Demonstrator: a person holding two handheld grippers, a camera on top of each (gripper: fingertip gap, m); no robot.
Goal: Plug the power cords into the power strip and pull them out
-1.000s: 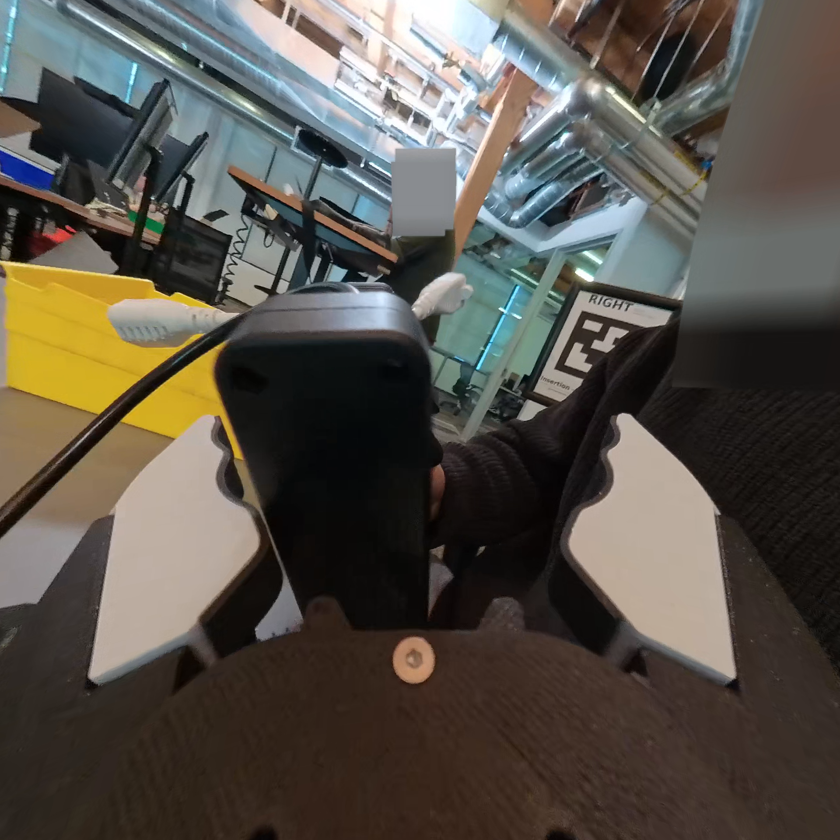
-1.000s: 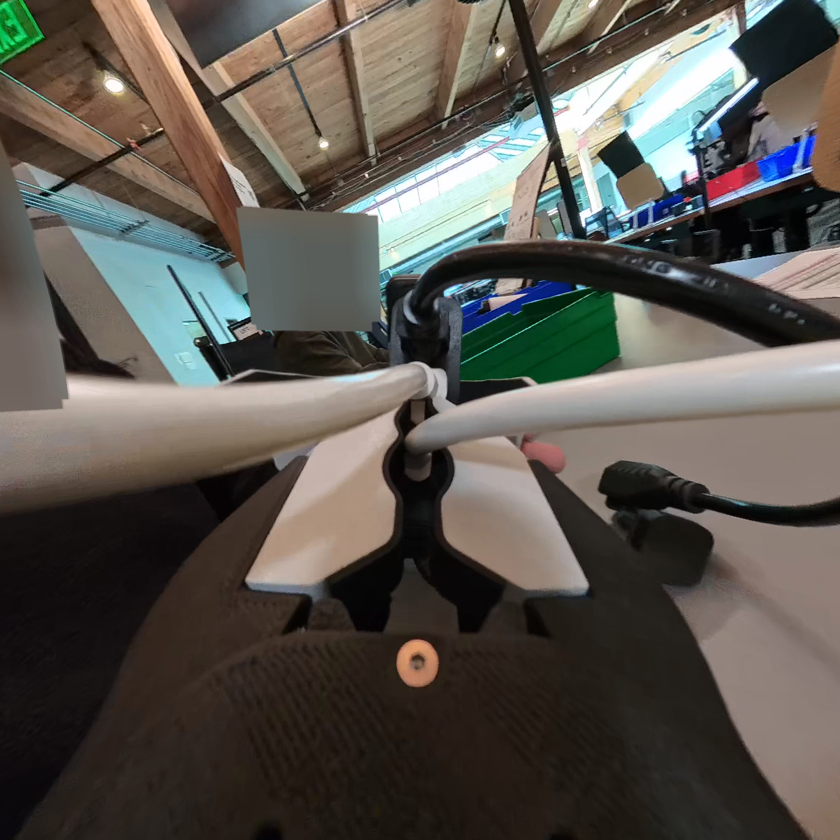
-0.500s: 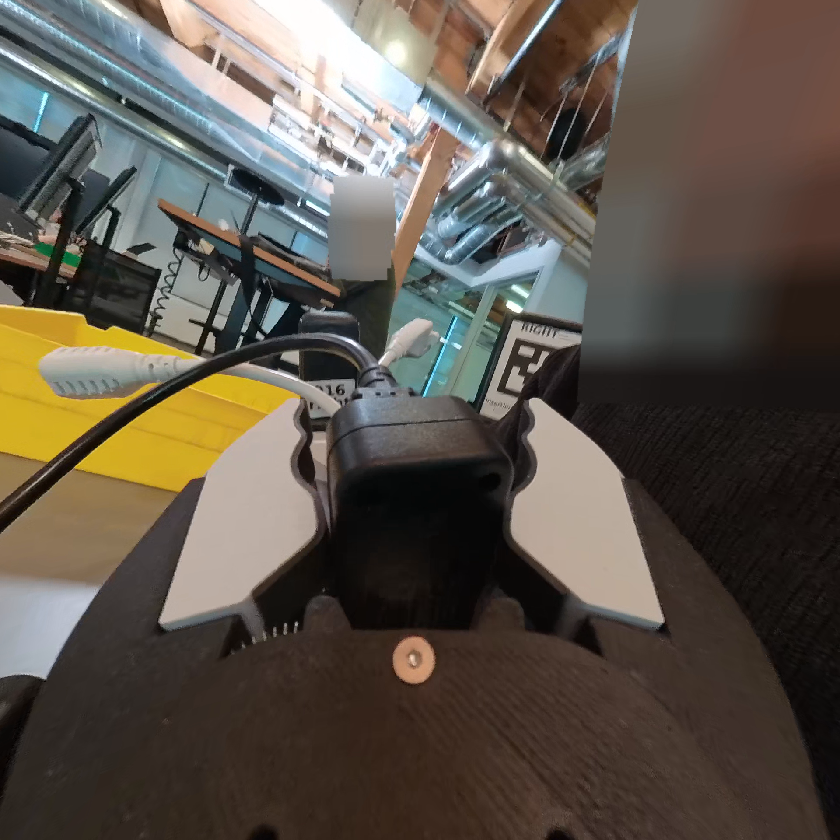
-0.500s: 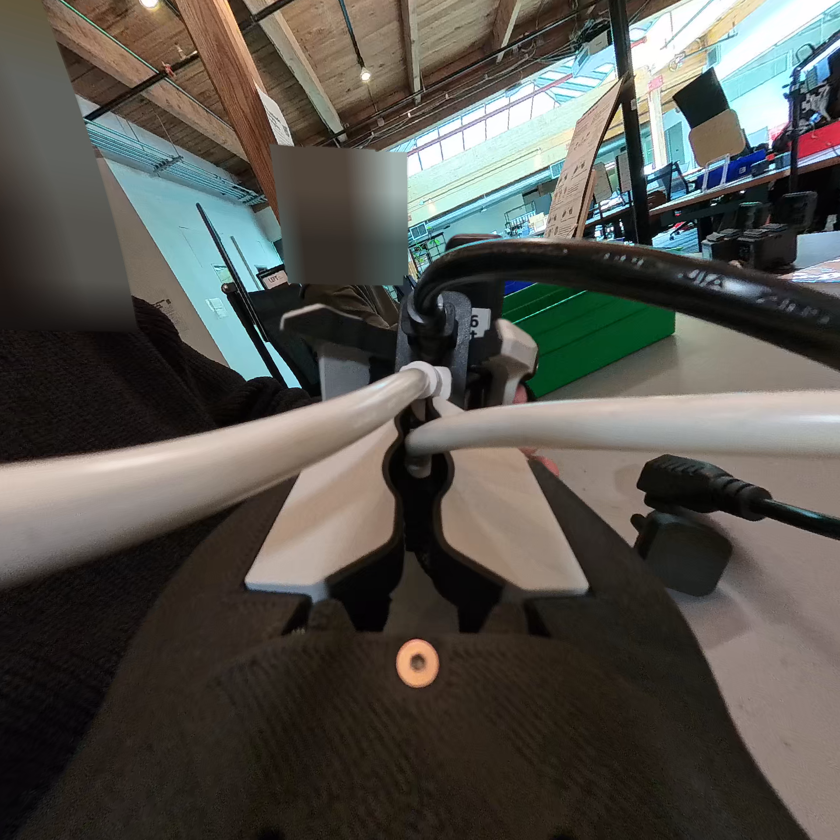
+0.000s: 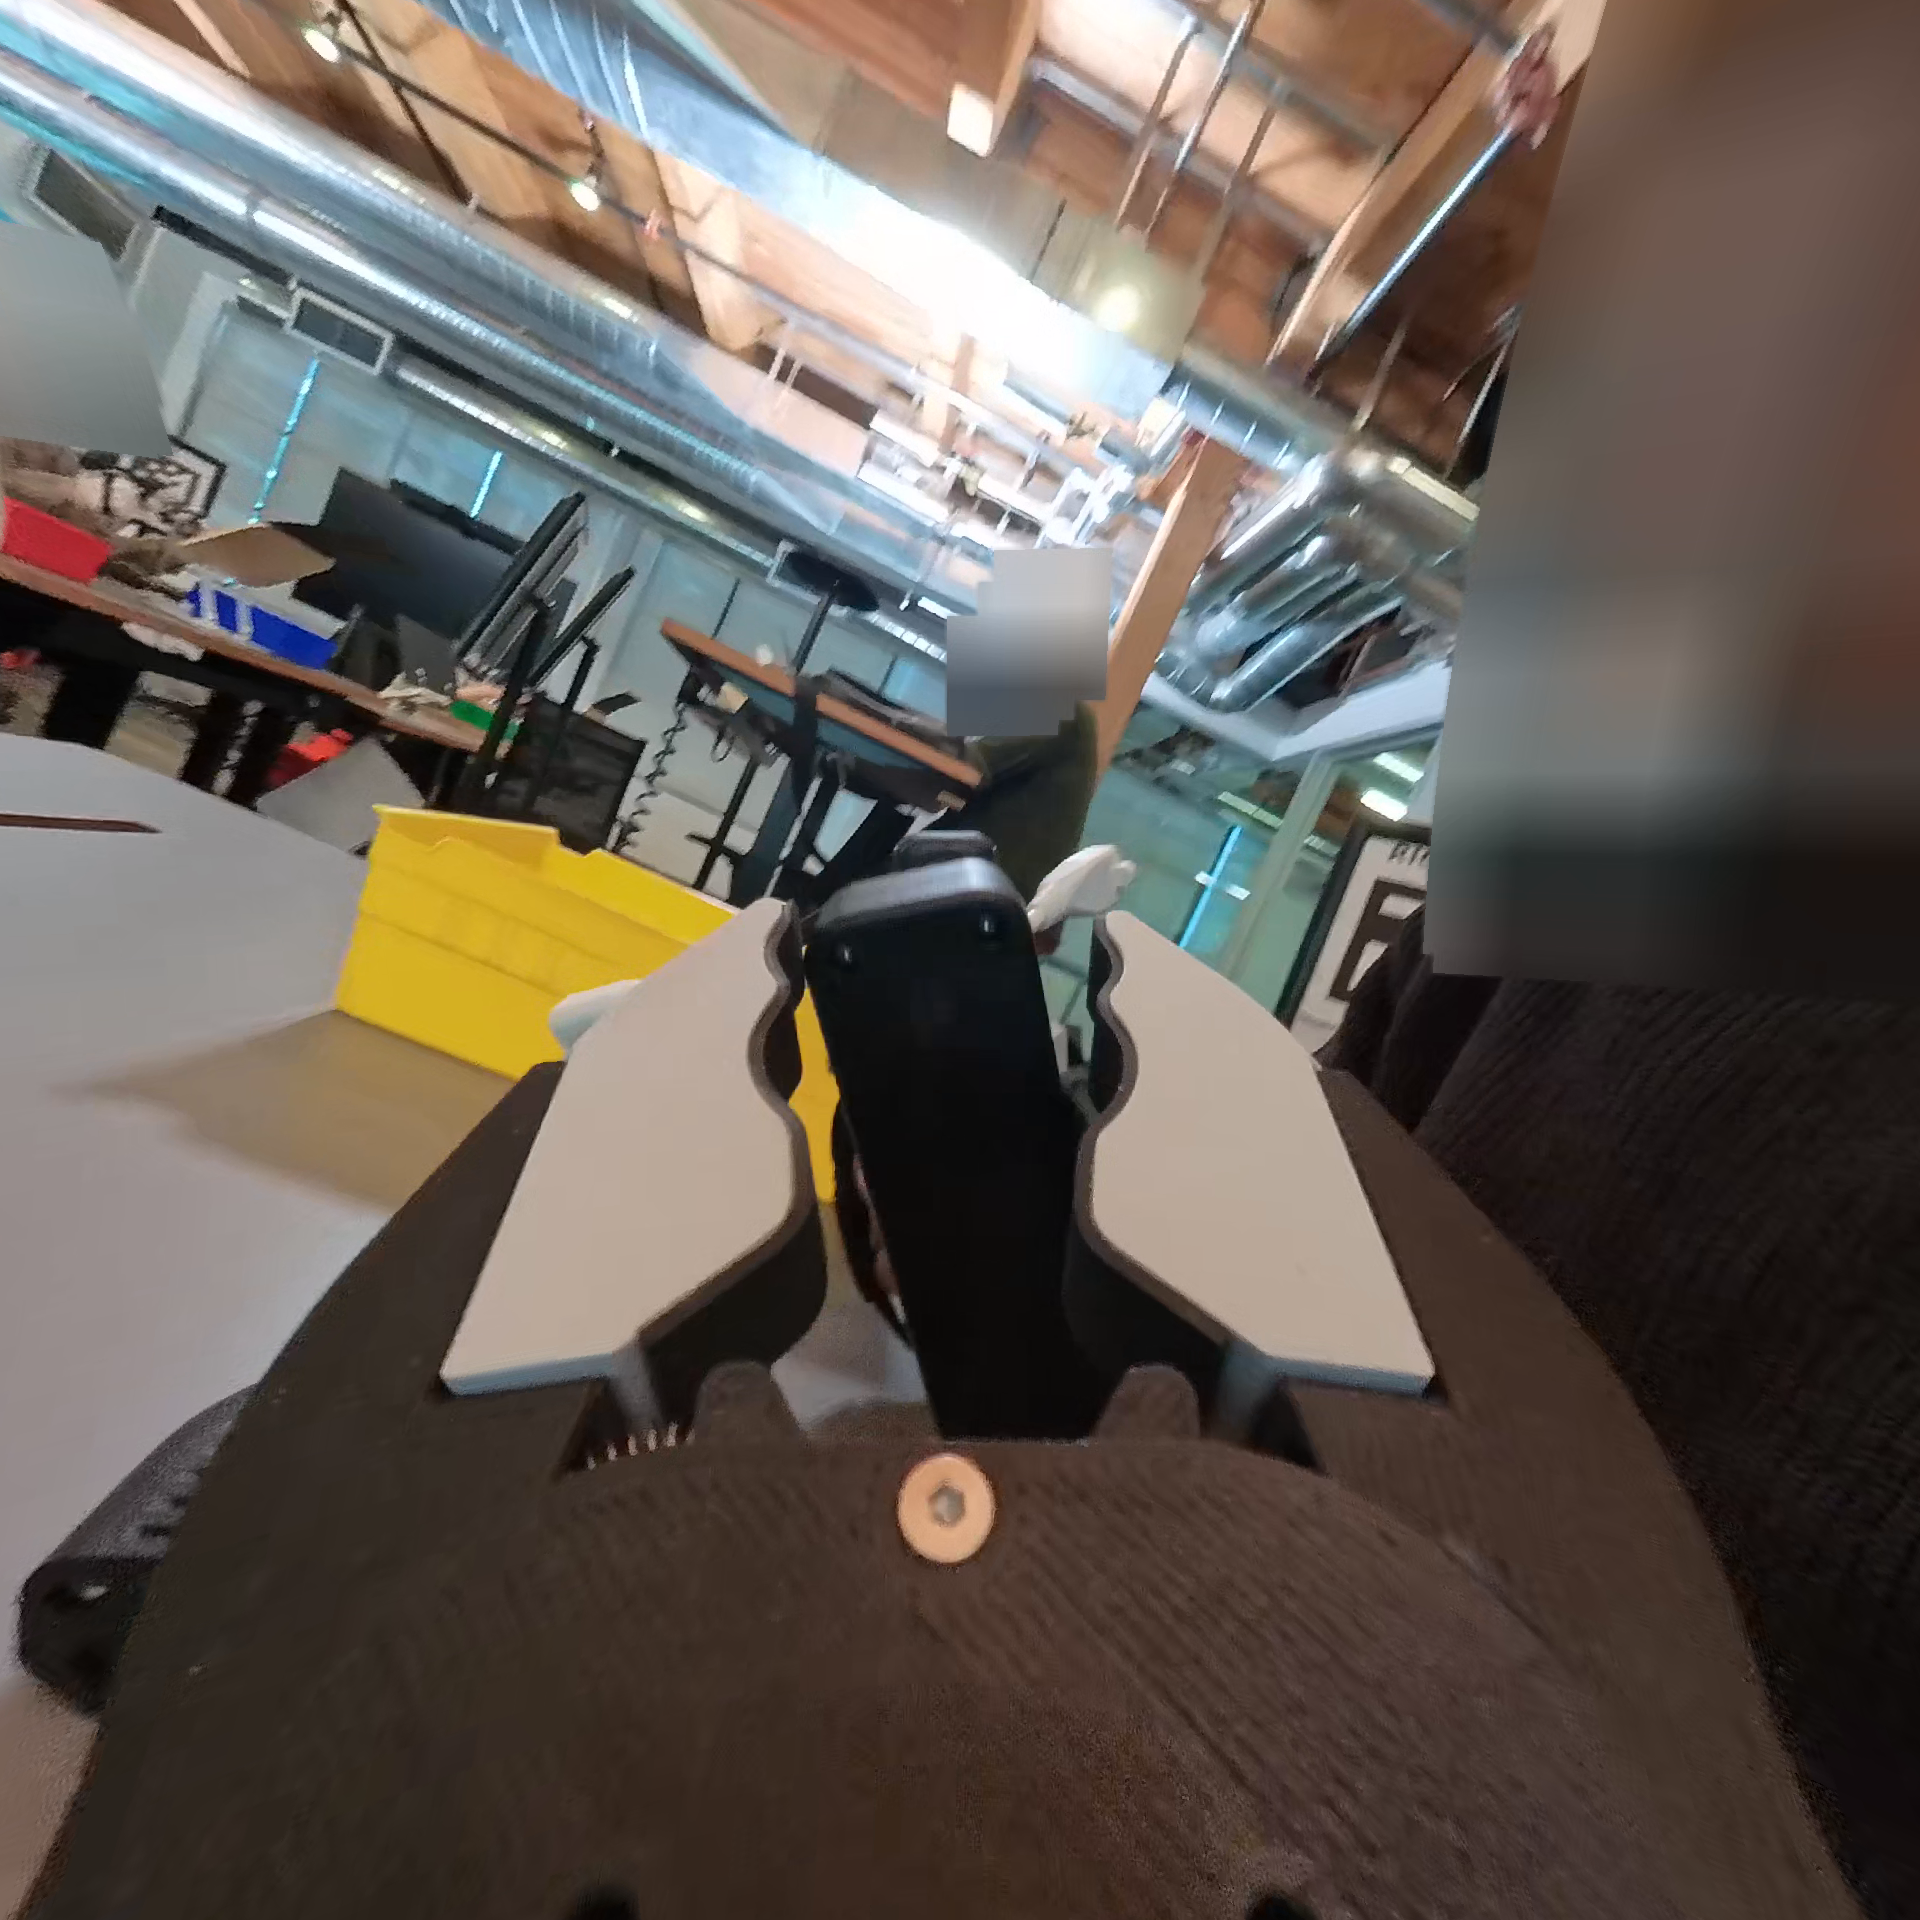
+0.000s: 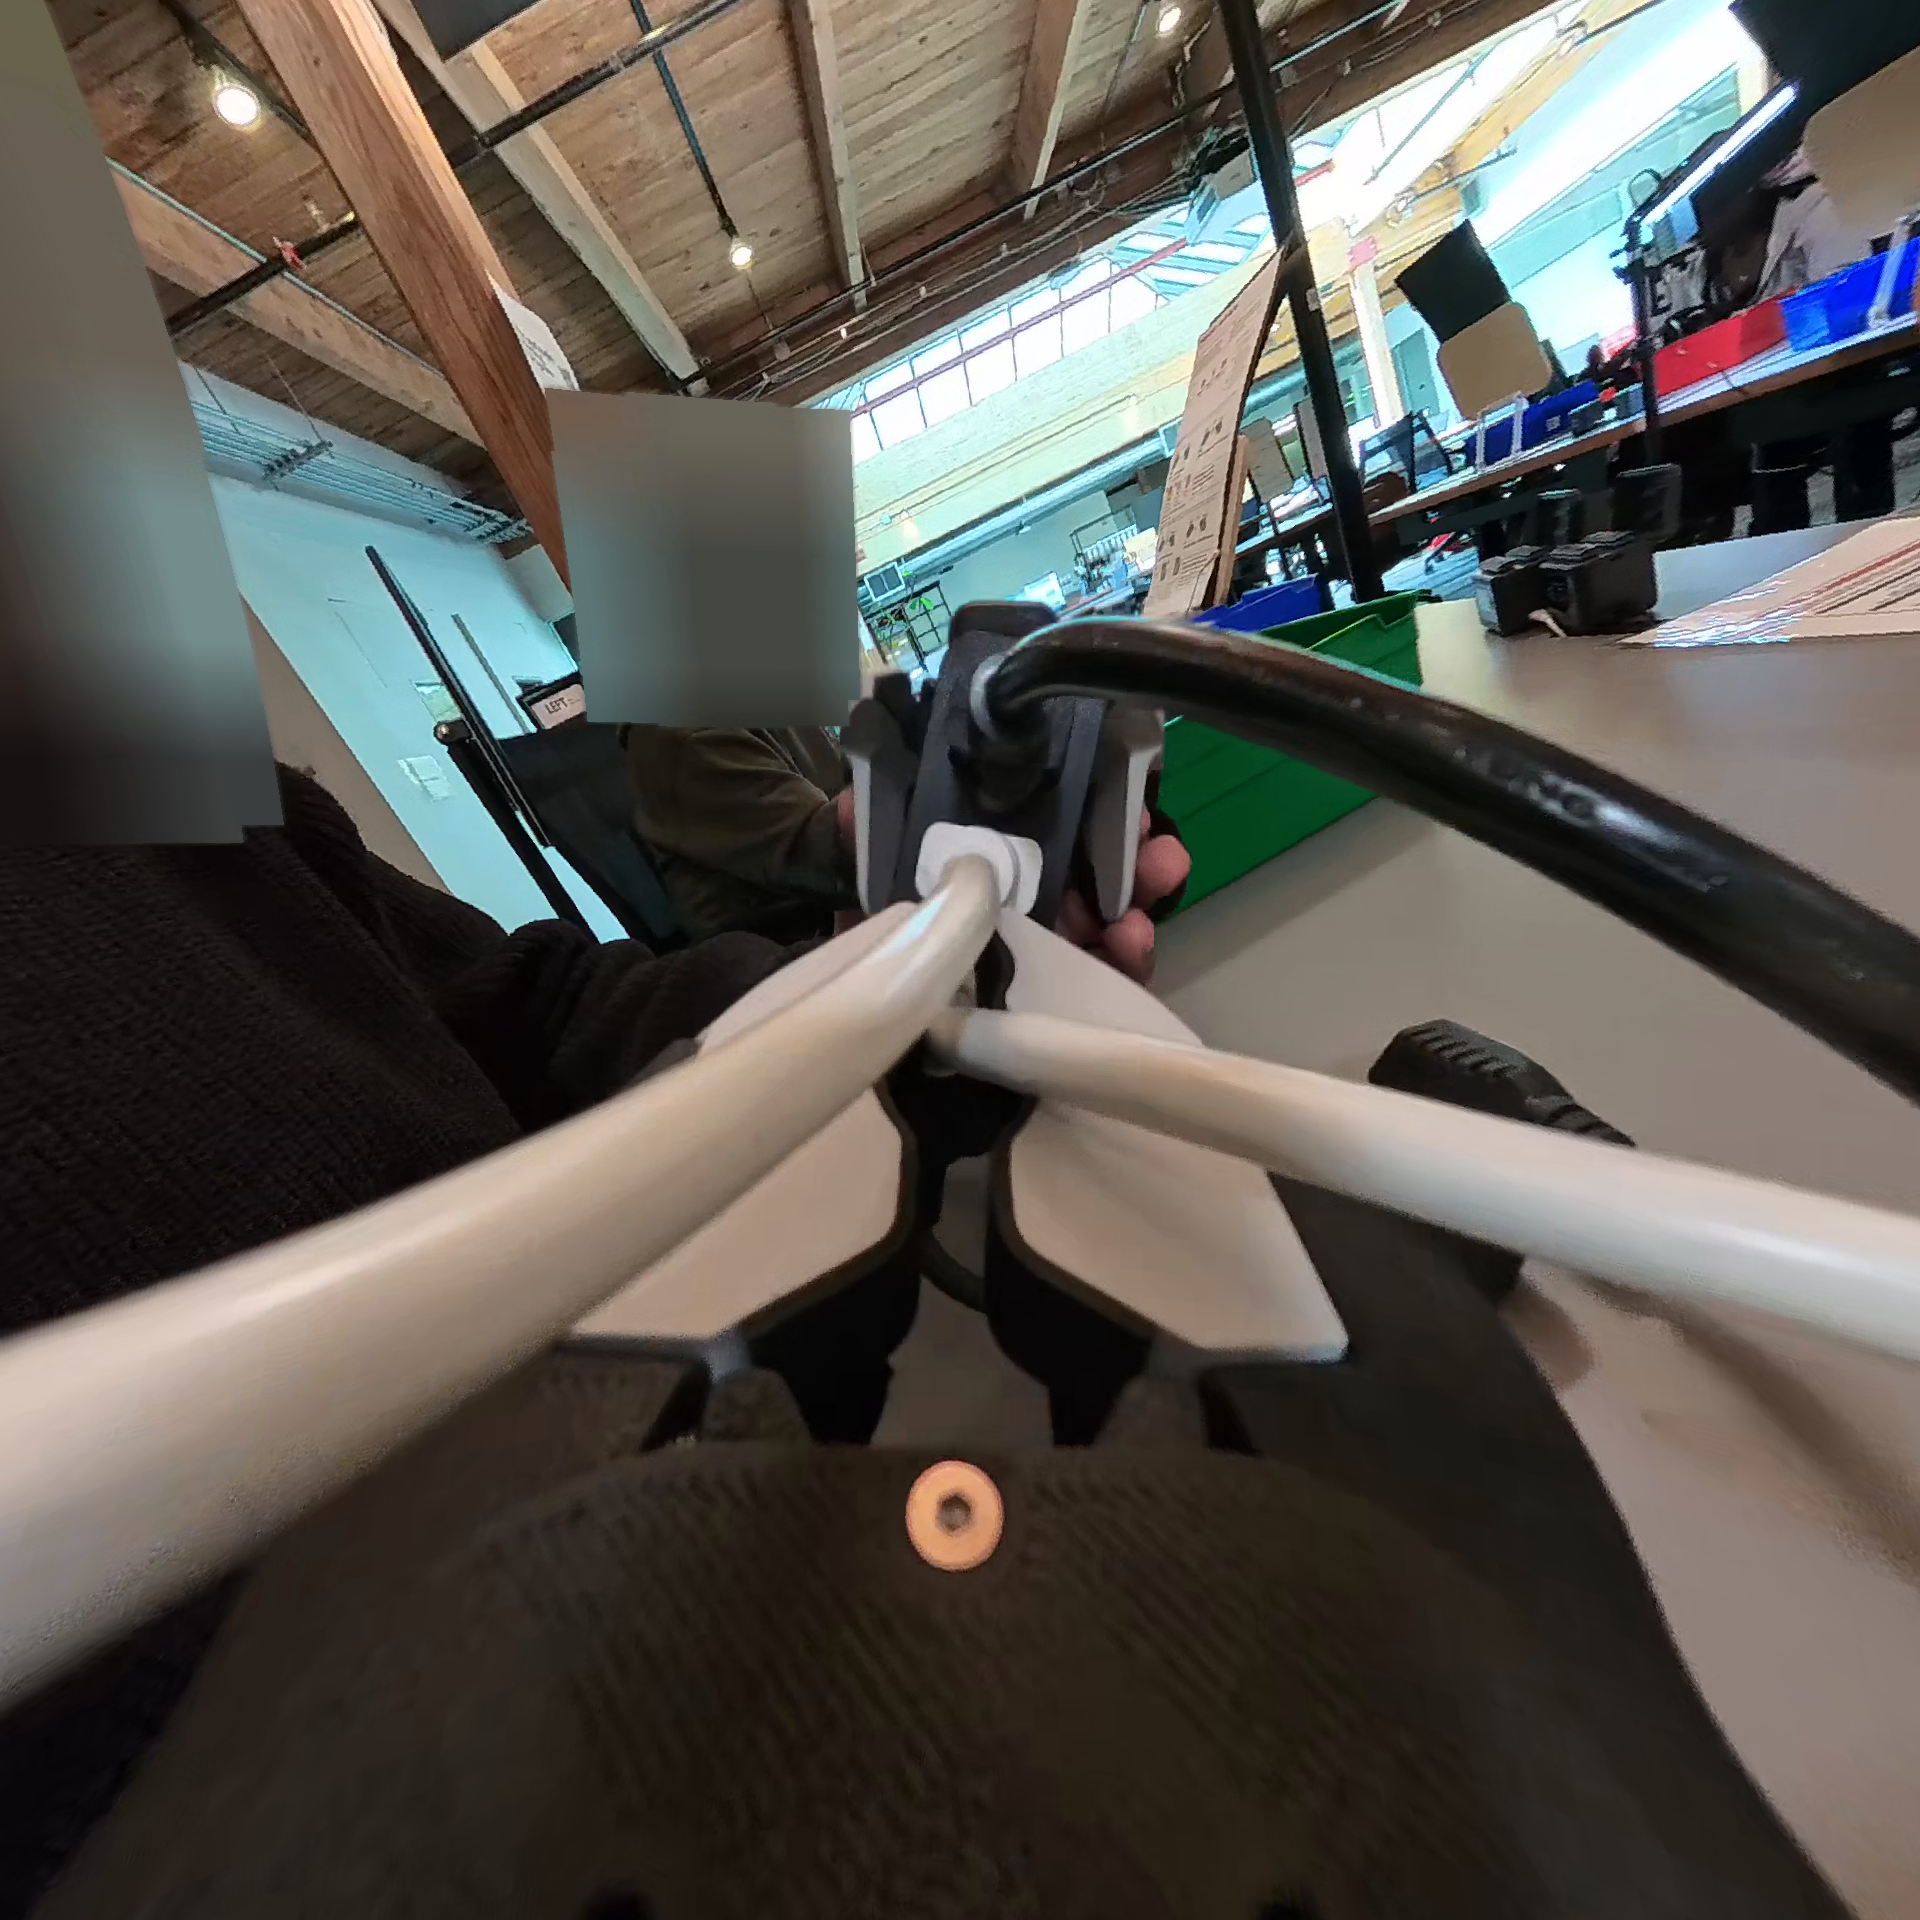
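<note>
Left claw [image 5: 945,997] was spread around the black power strip [image 5: 940,1101]; right claw [image 6: 961,1023] pinched a white cord [image 6: 1351,1143]

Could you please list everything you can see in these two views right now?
power strip: one, black, lifted between the left fingers.
white cords: two, crossing over the right fingers; one plugged into the strip.
black cord: one, thick, arching from the strip's end.
black plug: one, lying on the table.
yellow bin: one, on the table.
green bin: one, on the table.
table: one, grey.
left hand-held gripper: around the strip.
right hand-held gripper: nearly shut at a white cord.
</note>
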